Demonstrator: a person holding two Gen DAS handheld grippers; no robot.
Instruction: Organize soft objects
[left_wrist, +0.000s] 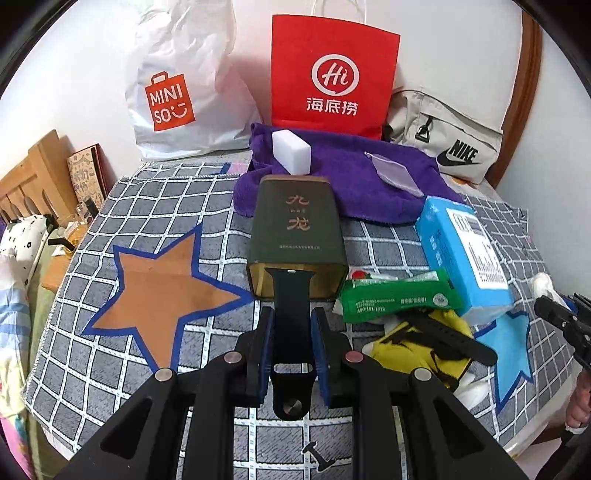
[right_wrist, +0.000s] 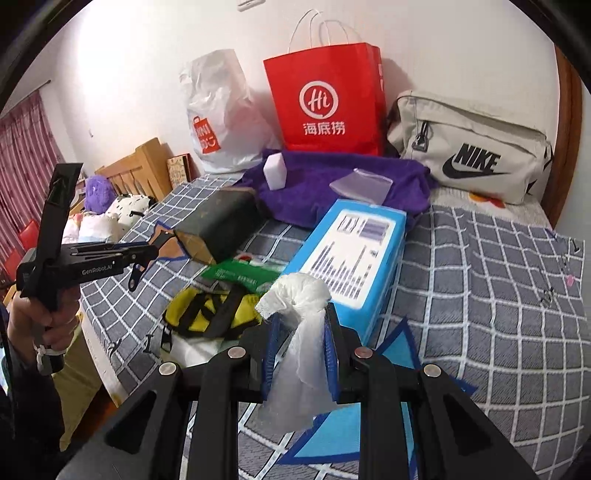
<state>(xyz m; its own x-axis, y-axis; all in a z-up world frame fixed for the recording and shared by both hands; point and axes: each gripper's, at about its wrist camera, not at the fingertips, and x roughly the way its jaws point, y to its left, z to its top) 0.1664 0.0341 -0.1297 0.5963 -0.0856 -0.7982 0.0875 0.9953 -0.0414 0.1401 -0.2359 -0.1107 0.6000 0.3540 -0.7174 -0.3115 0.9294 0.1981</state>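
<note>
Two grippers, left (left_wrist: 291, 347) clamping strap (left_wrist: 291, 325), right (right_wrist: 301, 350) clamping tissue (right_wrist: 299, 332)

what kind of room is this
Most likely a bedroom: a grey checked star-patterned bedspread covers a bed, a wooden headboard stands at its far end, and patterned pillows lie beside it.
</note>
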